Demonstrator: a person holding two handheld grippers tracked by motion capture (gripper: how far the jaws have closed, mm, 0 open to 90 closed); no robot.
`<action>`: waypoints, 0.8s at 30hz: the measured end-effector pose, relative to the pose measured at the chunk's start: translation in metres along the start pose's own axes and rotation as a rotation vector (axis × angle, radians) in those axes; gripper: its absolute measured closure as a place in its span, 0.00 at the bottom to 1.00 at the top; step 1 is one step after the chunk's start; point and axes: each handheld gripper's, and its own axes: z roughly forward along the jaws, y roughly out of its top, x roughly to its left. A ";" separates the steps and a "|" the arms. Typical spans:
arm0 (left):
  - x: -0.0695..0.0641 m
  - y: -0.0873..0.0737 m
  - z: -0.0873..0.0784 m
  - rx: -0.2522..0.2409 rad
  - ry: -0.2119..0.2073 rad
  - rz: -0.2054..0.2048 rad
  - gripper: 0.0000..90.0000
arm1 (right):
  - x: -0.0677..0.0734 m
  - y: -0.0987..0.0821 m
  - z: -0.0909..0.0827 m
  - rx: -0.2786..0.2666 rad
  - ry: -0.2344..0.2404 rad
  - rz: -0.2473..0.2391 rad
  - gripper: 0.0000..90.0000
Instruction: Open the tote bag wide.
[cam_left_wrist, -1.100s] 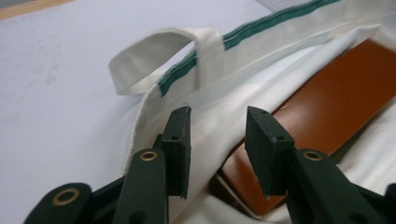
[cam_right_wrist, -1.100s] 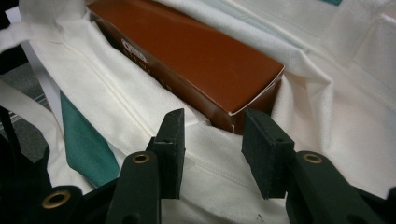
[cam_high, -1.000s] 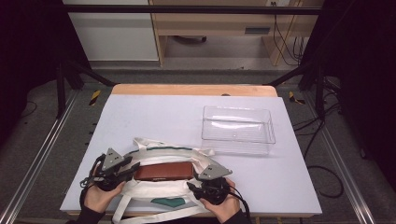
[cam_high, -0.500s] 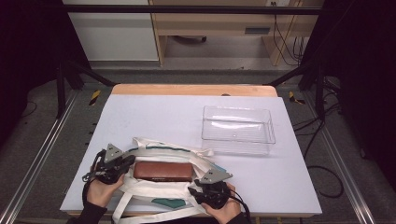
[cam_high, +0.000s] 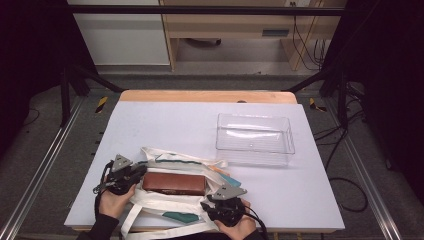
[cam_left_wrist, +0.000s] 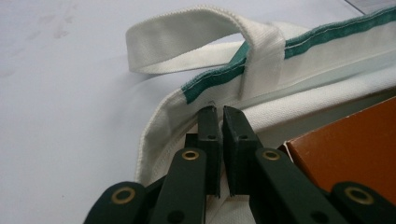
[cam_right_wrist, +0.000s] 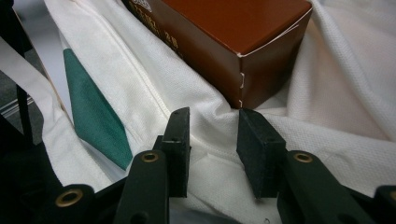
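Observation:
A white tote bag (cam_high: 160, 200) with green trim lies flat at the table's near edge, and a brown box (cam_high: 174, 183) rests on it. My left gripper (cam_high: 134, 174) is at the bag's left end. In the left gripper view the gripper (cam_left_wrist: 217, 112) is shut on the bag's rim (cam_left_wrist: 163, 121) just below the green trim, with the box (cam_left_wrist: 355, 149) to its right. My right gripper (cam_high: 216, 200) is by the box's right end. In the right gripper view its jaws (cam_right_wrist: 212, 116) have just been closing, but stand apart over loose white cloth (cam_right_wrist: 336, 93) short of the box corner (cam_right_wrist: 233, 42).
A clear plastic container (cam_high: 254, 150) stands on the right half of the white table (cam_high: 165, 125). The bag's handle loop (cam_left_wrist: 187, 37) lies on the table beyond the left gripper. Metal frame rails run along both sides of the table.
The left gripper has shifted a little at the bag's left end. The right gripper has barely moved. The box stays where it was.

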 end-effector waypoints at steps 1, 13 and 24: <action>0.000 0.000 -0.001 -0.006 0.002 0.004 0.95 | -0.001 0.000 0.000 0.001 0.004 0.000 0.72; -0.001 0.004 -0.041 -0.166 -0.082 0.001 0.75 | -0.005 0.016 -0.019 -0.123 0.004 -0.036 0.53; 0.007 0.013 -0.079 -0.279 -0.033 0.006 0.57 | -0.012 0.055 -0.025 -0.171 -0.011 -0.096 0.39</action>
